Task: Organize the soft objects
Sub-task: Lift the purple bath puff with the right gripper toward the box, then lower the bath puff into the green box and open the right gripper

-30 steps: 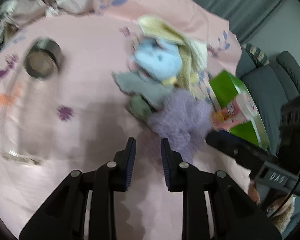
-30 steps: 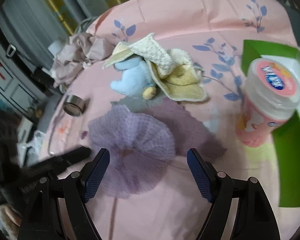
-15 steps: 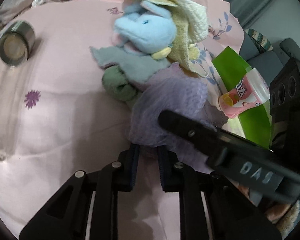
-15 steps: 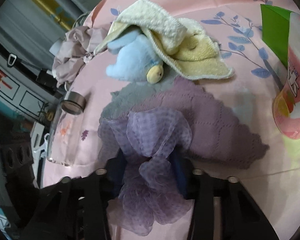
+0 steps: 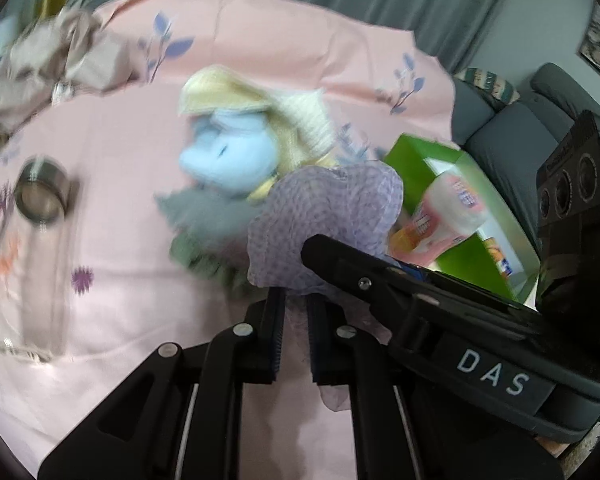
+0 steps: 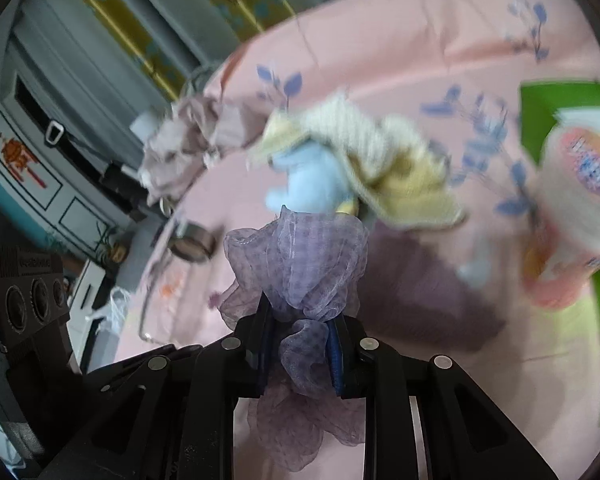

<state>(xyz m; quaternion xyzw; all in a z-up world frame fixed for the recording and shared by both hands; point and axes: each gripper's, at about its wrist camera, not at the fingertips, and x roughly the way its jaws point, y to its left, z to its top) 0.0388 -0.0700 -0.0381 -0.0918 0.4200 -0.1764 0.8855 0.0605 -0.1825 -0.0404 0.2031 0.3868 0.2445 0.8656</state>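
A sheer purple checked scarf (image 5: 324, 220) (image 6: 300, 264) is bunched and lifted above the pink tablecloth. My right gripper (image 6: 300, 320) is shut on its lower part. My left gripper (image 5: 296, 300) is shut on its edge, just below the right gripper's finger (image 5: 356, 268) that crosses the view. Behind it lie a blue plush toy (image 5: 232, 156) (image 6: 308, 184), a yellow and white towel (image 5: 260, 108) (image 6: 380, 160), a grey cloth (image 5: 204, 212) and a green cloth (image 5: 196, 256). A darker purple knitted cloth (image 6: 428, 292) lies flat under the scarf.
A green box (image 5: 460, 216) holding a pink-lidded tub (image 6: 580, 208) sits at the right. A glass jar with a metal lid (image 5: 40, 196) lies on its side at the left. A crumpled mauve cloth (image 5: 52, 64) is at the far left. A grey sofa (image 5: 512, 128) stands beyond.
The right gripper closed on the purple scarf and lifted it off the table. The left gripper closed on the scarf's edge and rose with it.
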